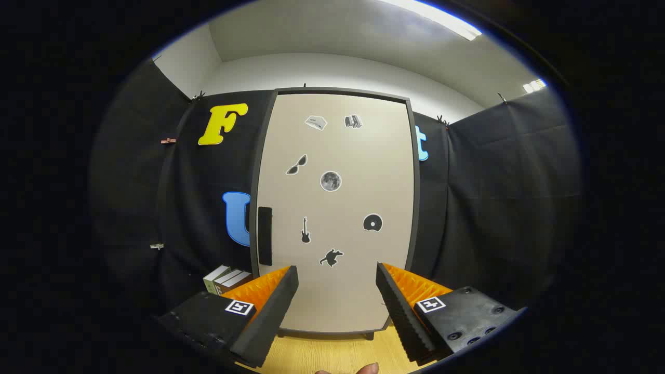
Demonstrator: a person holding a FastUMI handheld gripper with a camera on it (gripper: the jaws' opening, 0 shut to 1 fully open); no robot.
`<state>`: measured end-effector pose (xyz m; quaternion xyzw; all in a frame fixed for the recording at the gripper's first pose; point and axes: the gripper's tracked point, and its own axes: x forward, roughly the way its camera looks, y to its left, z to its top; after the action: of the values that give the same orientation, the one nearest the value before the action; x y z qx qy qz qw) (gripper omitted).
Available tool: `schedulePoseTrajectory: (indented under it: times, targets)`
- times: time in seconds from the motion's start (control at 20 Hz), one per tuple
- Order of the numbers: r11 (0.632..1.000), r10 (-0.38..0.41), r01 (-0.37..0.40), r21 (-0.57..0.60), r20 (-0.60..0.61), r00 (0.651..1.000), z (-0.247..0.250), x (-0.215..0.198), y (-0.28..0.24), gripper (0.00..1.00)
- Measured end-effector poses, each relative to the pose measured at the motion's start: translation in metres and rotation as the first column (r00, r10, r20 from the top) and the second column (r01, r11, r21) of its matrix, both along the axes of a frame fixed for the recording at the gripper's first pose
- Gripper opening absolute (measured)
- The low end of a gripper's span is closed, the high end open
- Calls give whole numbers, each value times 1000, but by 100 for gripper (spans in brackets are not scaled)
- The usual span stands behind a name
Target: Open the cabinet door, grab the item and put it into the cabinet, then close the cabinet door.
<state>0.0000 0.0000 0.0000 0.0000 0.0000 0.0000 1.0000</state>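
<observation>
Gripper (336,274) wide open, holding nothing. Cabinet door (335,208) closed, straight ahead beyond the fingers, handle (265,236) on its left edge. Item, the boxes (227,279), sits far left, just behind left finger.

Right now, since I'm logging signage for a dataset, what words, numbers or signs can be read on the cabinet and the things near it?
Cabinet door stickers: pictures only, no words.
Books beside the cabinet: spine marks too small to read.
Gripper, open before the closed door: patterned squares, no text.
</observation>
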Motion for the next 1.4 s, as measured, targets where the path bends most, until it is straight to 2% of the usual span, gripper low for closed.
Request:
schedulePoseTrajectory:
  times: [0.9, 1.4]
  targets:
    - [999, 30, -29, 36, -16, 999, -1, 11, 19, 97]
    - [990, 123, -122, 65, -13, 992, 3, 86, 110, 97]
